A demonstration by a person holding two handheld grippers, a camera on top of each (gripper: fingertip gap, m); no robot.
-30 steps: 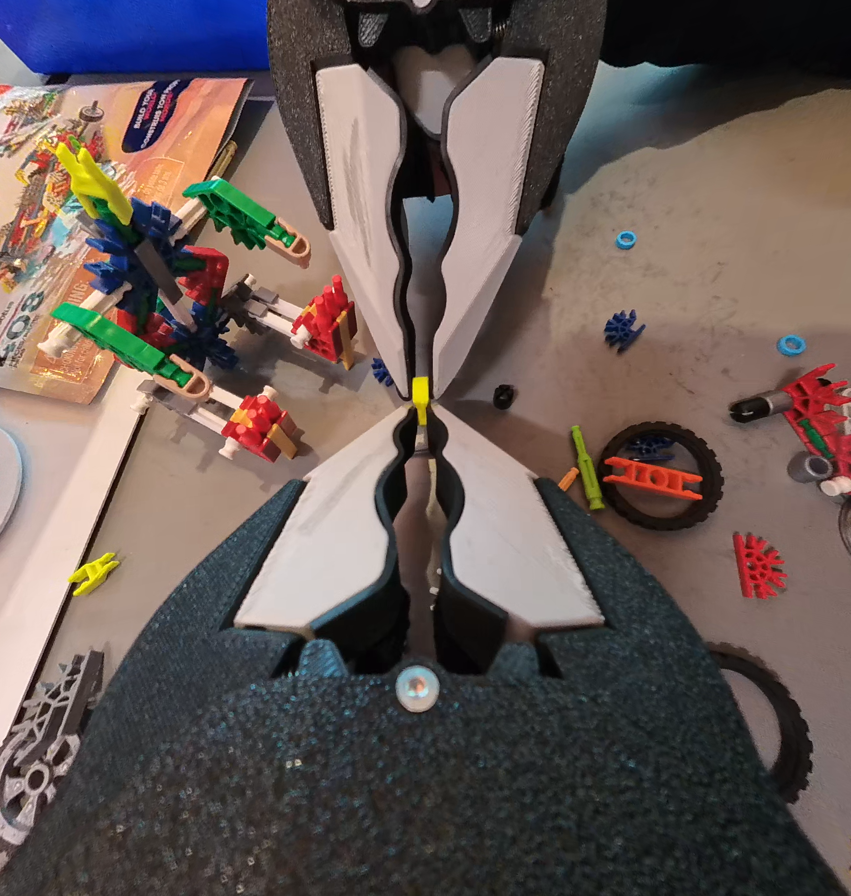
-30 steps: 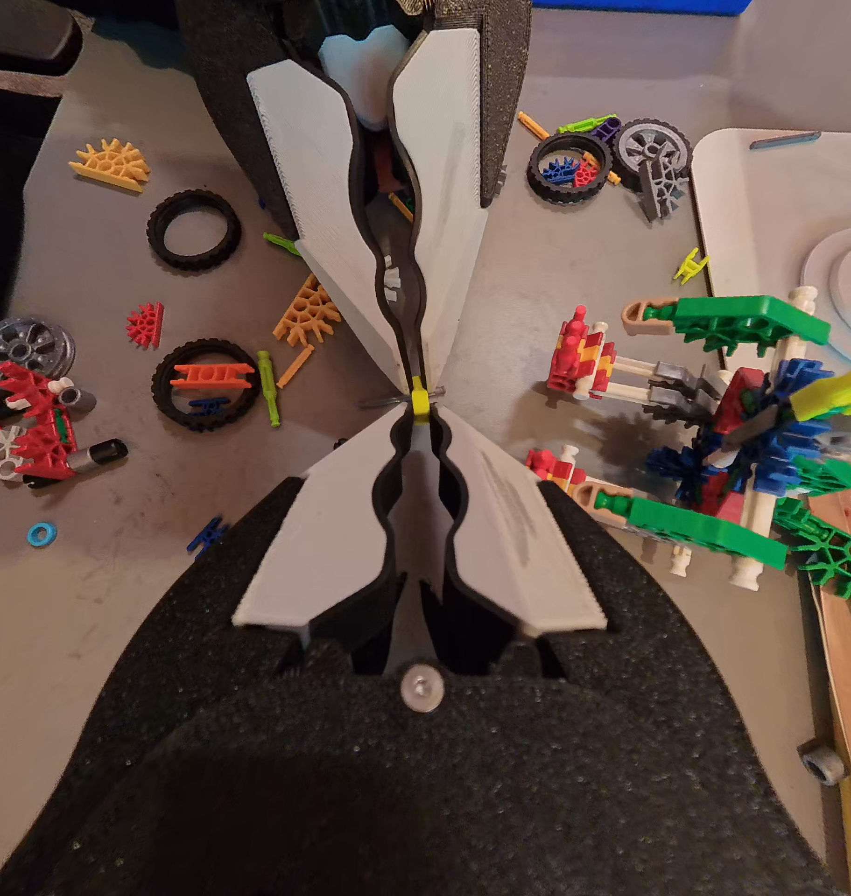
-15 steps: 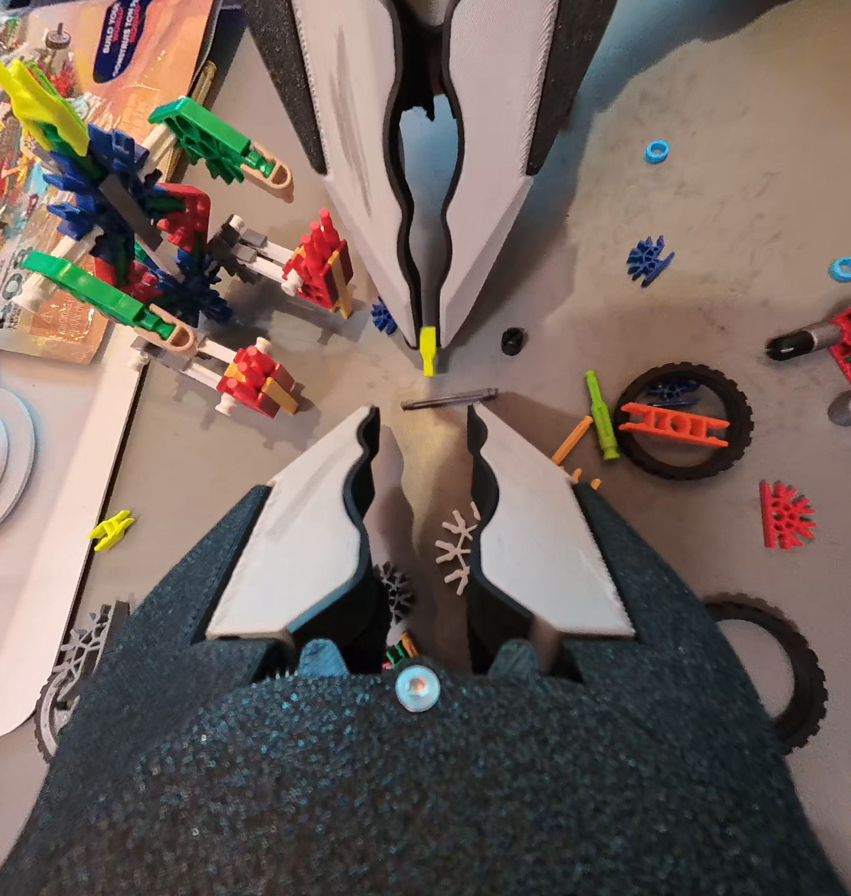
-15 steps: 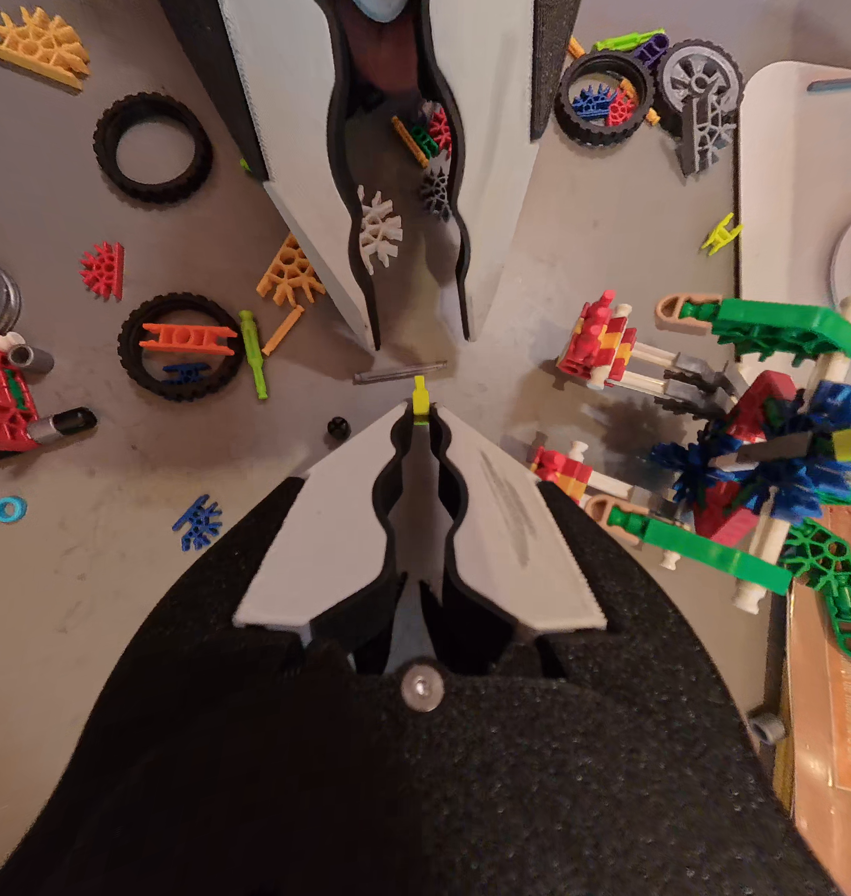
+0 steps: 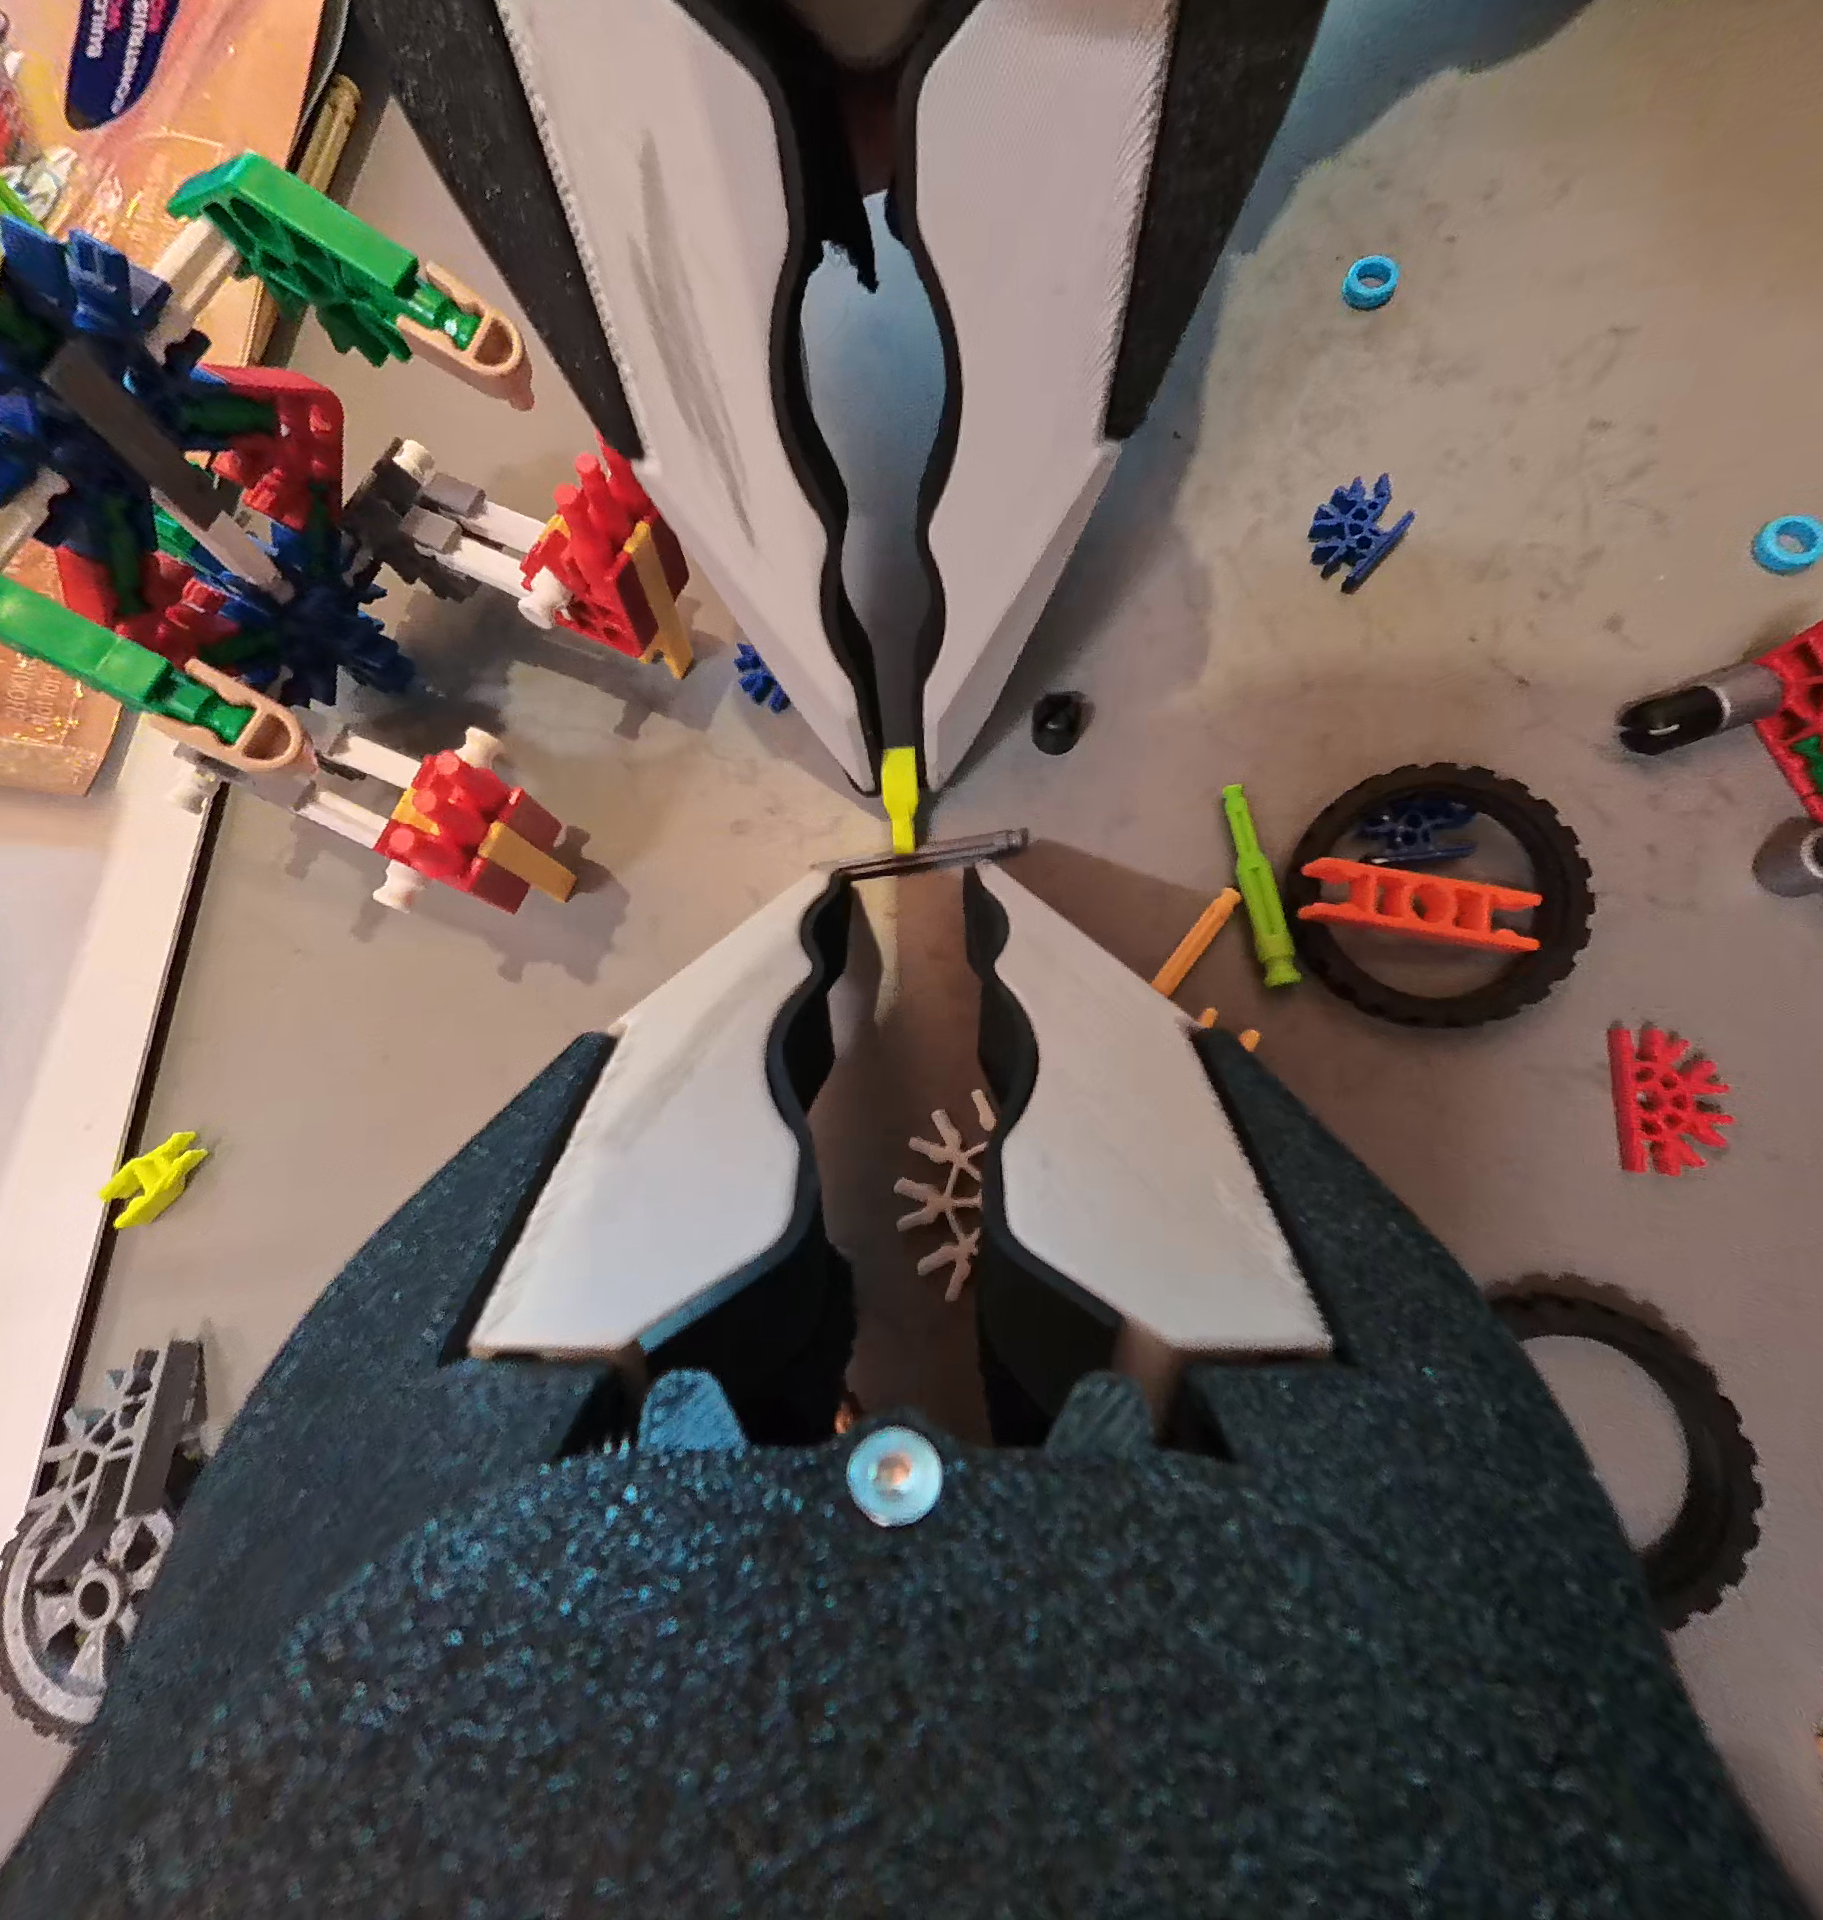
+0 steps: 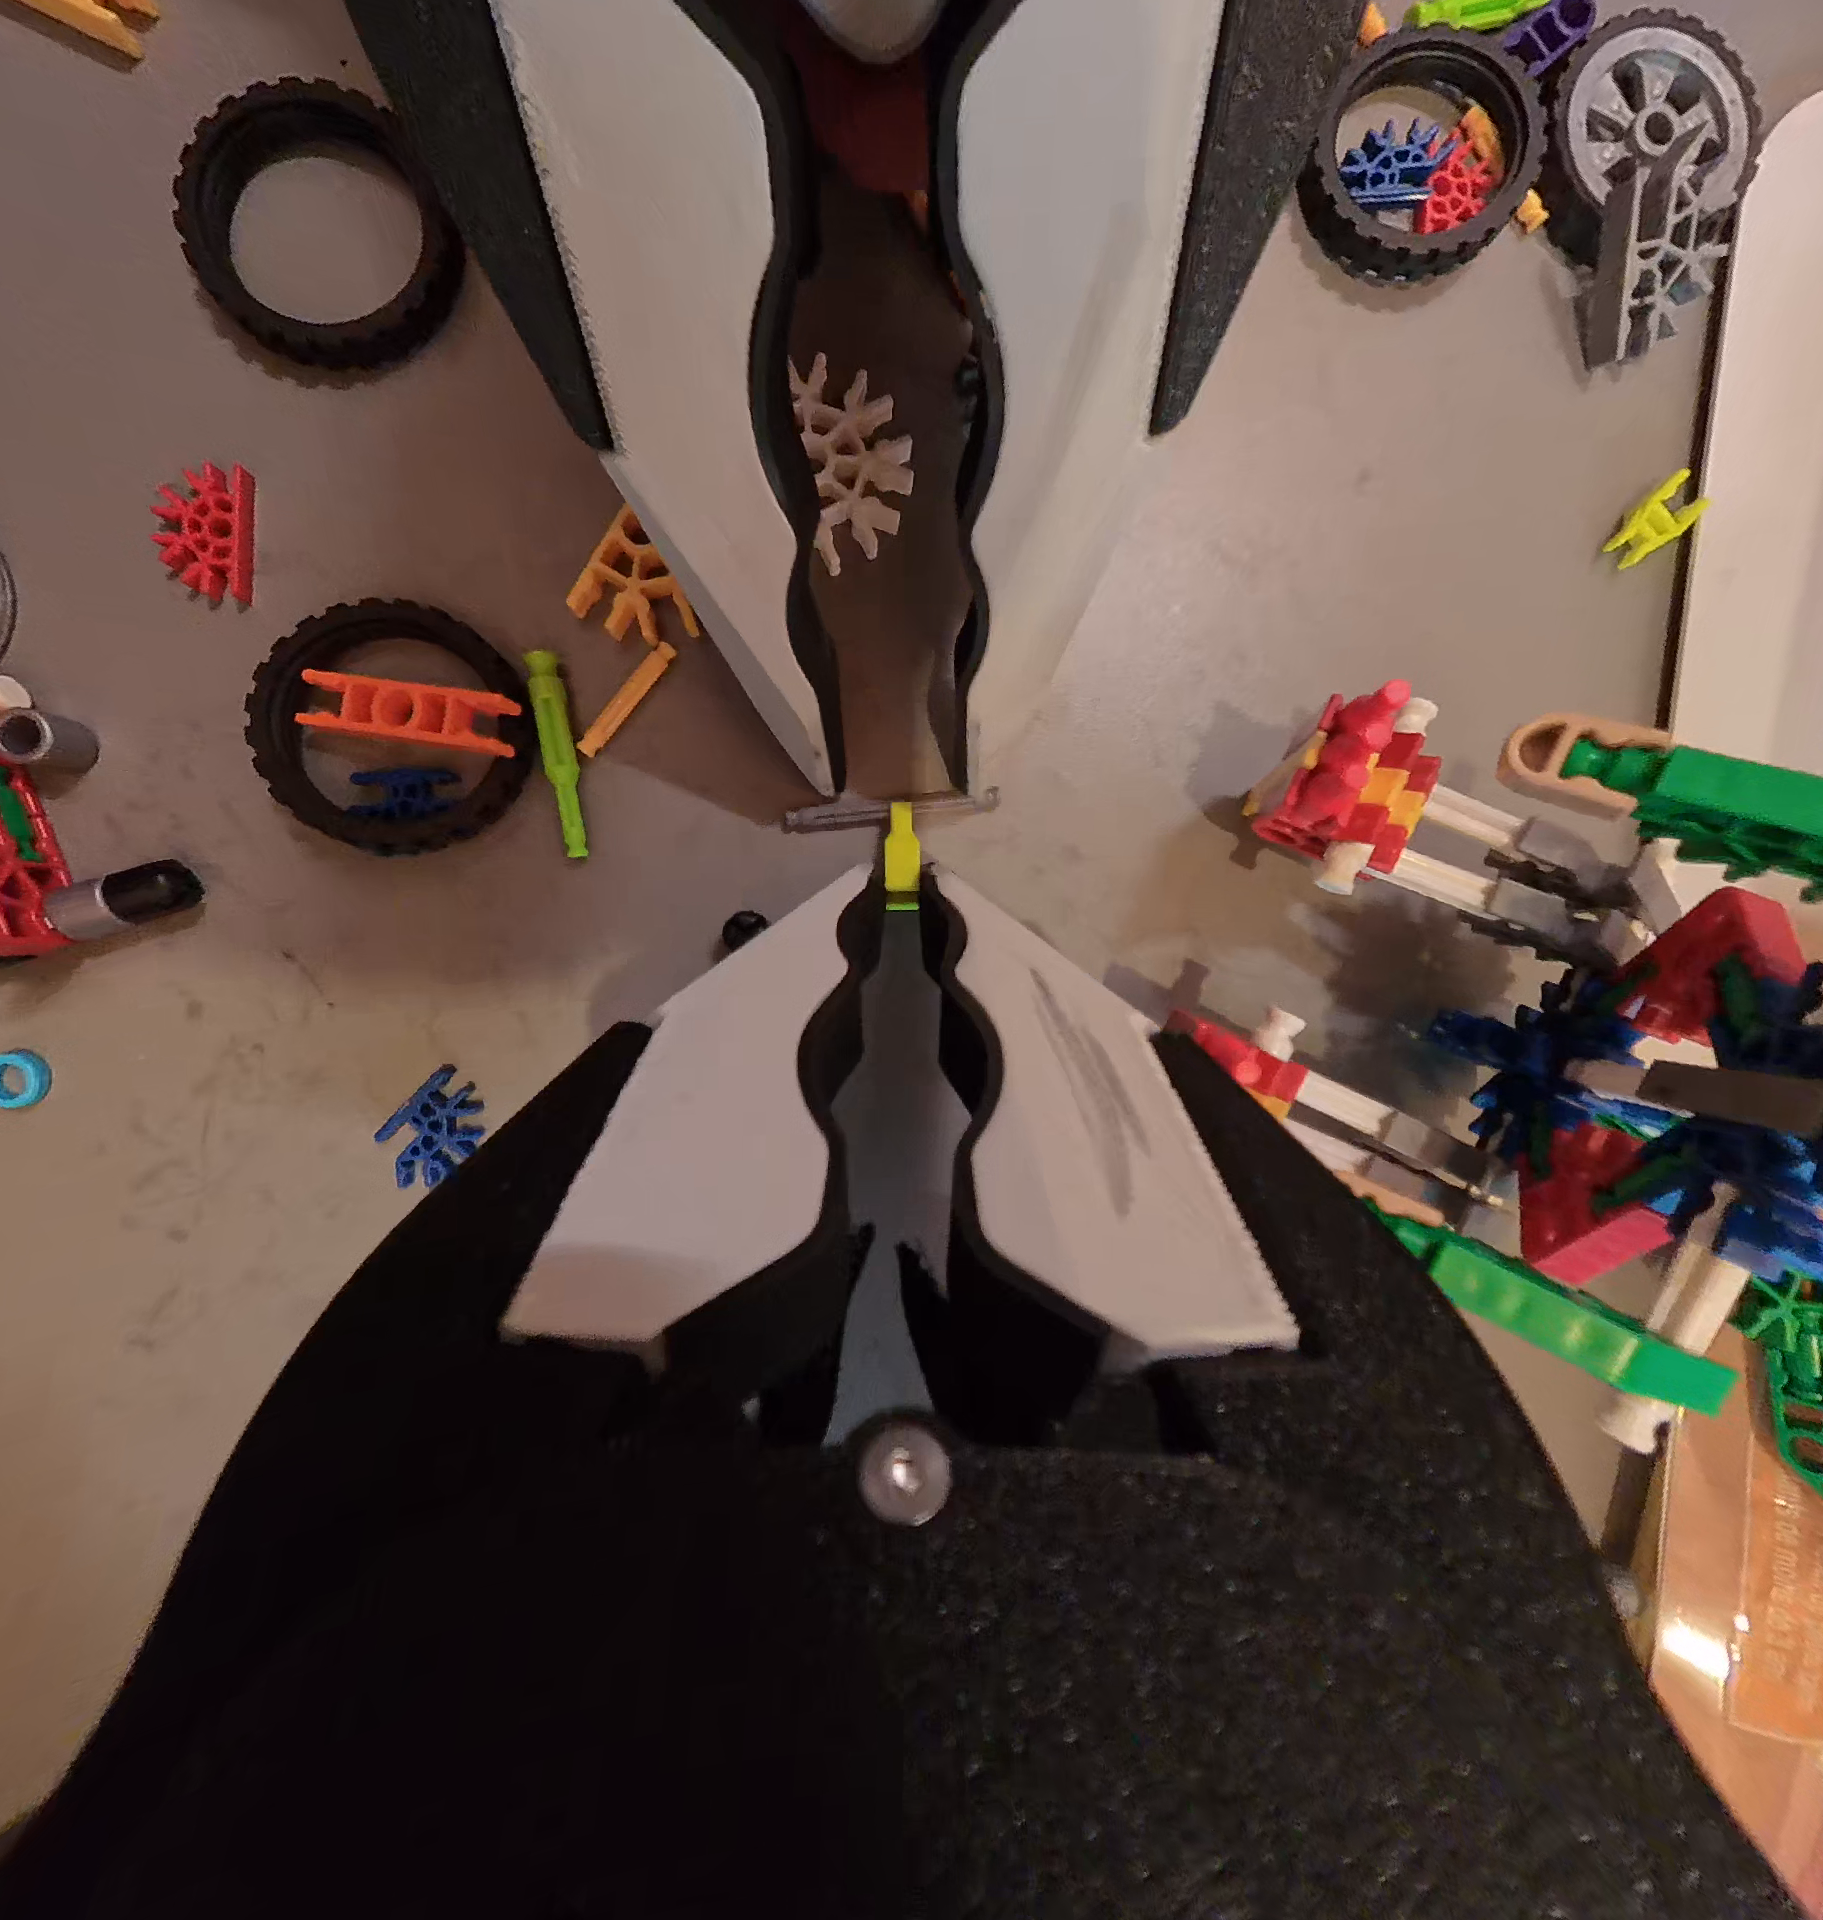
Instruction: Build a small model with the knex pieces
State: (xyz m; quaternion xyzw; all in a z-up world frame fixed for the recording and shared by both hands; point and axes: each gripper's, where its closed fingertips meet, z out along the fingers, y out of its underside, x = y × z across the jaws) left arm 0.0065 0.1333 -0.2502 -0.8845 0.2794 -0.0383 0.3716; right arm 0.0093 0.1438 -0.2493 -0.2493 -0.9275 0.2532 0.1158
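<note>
- Small yellow plastic rod (image 6: 901, 854): we see it pinched in the closed jaws of the right gripper (image 6: 901, 883), its free end touching a thin grey plastic rod (image 6: 891, 811) above the grey bench (image 6: 211, 1195).
- We see the left gripper (image 5: 905, 881) with jaws parted, tips just beside the grey rod; whether they touch it, we cannot tell.
- A white snowflake-shaped connector (image 5: 946, 1195) lies on the bench between the left fingers.
- A black rubber tyre (image 6: 387, 727) ringing an orange connector sits nearby.
</note>
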